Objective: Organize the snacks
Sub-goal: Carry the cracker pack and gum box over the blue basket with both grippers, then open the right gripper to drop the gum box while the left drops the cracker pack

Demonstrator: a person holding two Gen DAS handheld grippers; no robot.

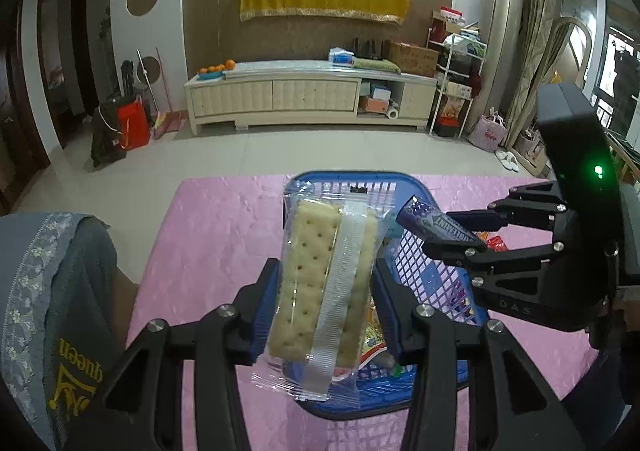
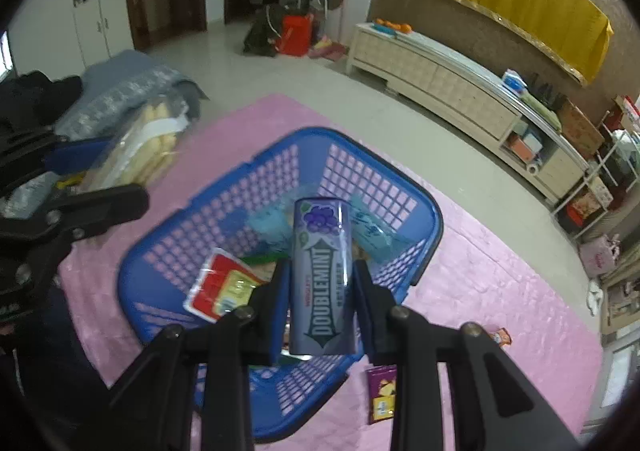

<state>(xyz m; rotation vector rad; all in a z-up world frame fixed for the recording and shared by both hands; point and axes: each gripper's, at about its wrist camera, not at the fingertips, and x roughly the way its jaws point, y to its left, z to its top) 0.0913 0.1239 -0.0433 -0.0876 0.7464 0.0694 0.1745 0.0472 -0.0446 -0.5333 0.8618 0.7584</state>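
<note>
"DOUBLEMINT" on purple gum pack [image 2: 322, 279]

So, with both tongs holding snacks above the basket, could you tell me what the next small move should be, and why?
Probably lower the right tongs and release the Doublemint pack: it hangs directly over the blue basket, whose bottom has space between the snacks already inside.

A: Where does the left wrist view look from?
B: Close above the basket [image 1: 432, 279], facing the cabinet [image 1: 312, 95] square on.
A: And the right?
B: Steeper over the basket [image 2: 224, 211], cabinet [image 2: 460, 87] aslant upper right. Both share basket, cloth [image 1: 208, 235], cabinet.
</note>
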